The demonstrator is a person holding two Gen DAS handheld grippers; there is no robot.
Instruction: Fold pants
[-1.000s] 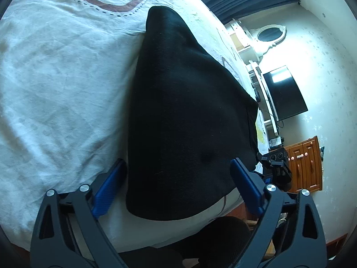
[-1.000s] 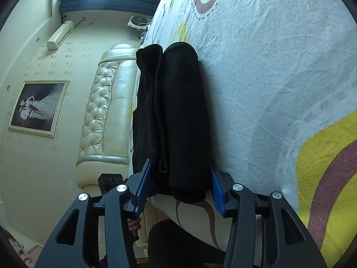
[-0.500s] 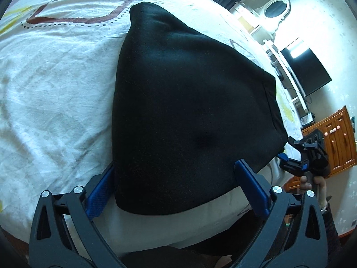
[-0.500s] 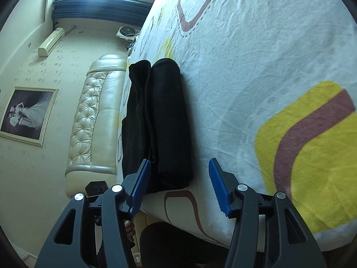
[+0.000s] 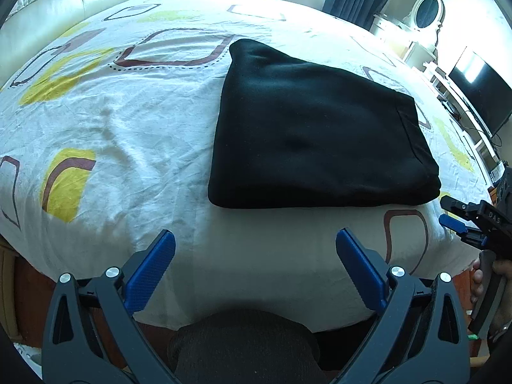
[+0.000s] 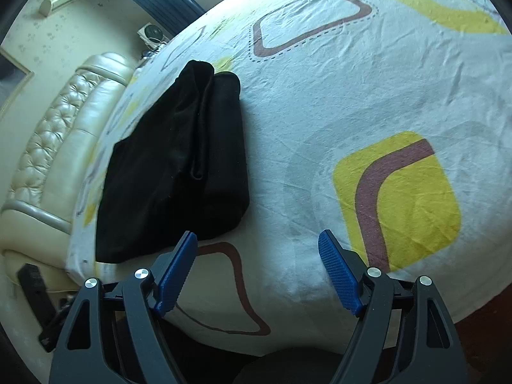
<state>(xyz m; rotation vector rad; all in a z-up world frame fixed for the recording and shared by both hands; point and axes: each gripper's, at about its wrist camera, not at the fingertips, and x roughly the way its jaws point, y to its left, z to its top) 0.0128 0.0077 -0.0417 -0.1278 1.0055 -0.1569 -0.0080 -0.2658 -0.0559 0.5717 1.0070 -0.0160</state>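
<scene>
Both grippers, left [image 5: 255, 249] and right [image 6: 257, 249], are held spread and empty; right jaws have just been opening. Pants [image 5: 315, 134] are seen folded on bed [image 5: 128, 134], ahead of left, ahead-left of right, long axis crosswise; left is judged nearer

- The left wrist view looks steeply down from the near edge of the bed with the white sheet patterned in yellow and maroon [image 5: 134, 121], facing the folded black fabric pants [image 5: 320, 140] and the room's far side.
- The right wrist view looks down from the same edge, the pants [image 6: 179, 166] up and left of centre.
- Both share pants and sheet; the left view catches the right gripper [image 5: 454, 214].
</scene>
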